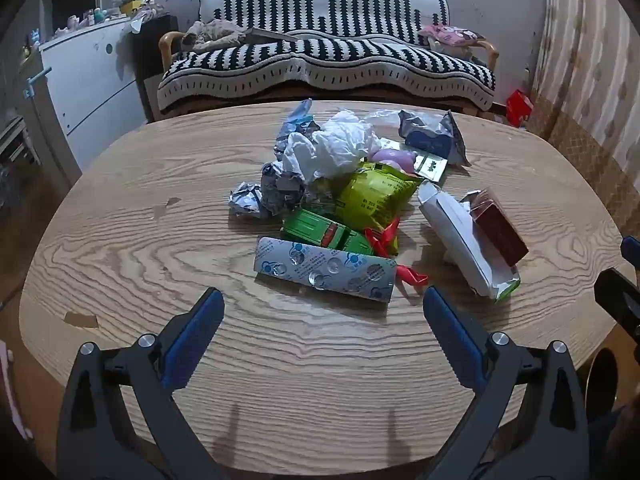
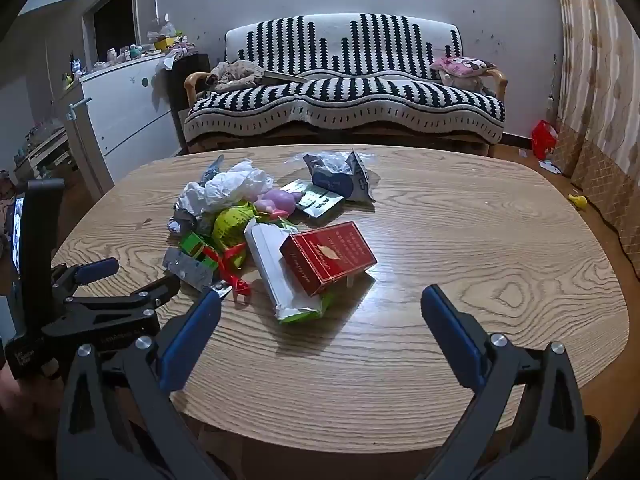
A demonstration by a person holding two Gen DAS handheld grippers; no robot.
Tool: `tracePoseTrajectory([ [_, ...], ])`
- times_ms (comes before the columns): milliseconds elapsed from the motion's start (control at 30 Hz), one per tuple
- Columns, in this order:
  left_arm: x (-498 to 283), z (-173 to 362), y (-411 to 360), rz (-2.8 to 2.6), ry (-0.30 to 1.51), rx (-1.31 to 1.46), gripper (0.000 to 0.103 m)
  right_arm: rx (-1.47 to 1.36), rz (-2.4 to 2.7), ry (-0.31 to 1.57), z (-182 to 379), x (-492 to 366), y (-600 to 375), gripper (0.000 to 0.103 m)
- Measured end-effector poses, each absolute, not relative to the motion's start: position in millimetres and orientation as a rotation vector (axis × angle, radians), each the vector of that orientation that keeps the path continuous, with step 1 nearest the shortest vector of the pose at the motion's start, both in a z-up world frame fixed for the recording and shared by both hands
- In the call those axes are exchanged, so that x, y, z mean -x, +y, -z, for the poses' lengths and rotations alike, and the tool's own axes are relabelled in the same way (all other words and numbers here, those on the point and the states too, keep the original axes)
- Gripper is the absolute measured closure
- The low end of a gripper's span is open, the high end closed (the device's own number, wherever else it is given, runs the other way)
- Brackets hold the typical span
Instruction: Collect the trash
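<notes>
A heap of trash lies mid-table: a silver blister pack [image 1: 324,270], a green carton [image 1: 320,234], a yellow-green snack bag [image 1: 376,196], crumpled white plastic [image 1: 332,148], foil wrappers [image 1: 264,196], a white open box [image 1: 464,240] and a red cigarette pack [image 1: 500,228]. My left gripper [image 1: 320,304] stands open just short of the blister pack, nothing between its fingers. In the right wrist view the red cigarette pack [image 2: 328,256] rests on the white box [image 2: 276,276]. My right gripper [image 2: 320,300] is open, in front of that box, empty. The left gripper [image 2: 108,280] shows at its left.
The wooden oval table [image 1: 160,240] has bare surface around the heap, wide on the right side [image 2: 500,240]. A striped sofa [image 2: 344,92] stands behind it, a white cabinet [image 2: 128,108] at the left, curtains at the right, a red bag [image 2: 544,140] on the floor.
</notes>
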State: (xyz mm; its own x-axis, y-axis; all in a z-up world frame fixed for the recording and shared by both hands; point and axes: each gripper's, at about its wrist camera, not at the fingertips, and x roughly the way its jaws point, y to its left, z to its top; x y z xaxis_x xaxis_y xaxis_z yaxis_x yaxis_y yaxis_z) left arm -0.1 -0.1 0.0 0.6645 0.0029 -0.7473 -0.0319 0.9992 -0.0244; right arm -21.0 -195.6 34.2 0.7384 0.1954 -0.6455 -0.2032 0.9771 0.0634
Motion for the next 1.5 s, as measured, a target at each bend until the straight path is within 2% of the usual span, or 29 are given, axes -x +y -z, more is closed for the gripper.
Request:
tracePoseTrajectory([
  [1500,-0.1,6.6,0.8,-0.027,0.850,0.020,0.006,-0.001,-0.235,0.700,-37.5,23.4,-195.6,0.006],
])
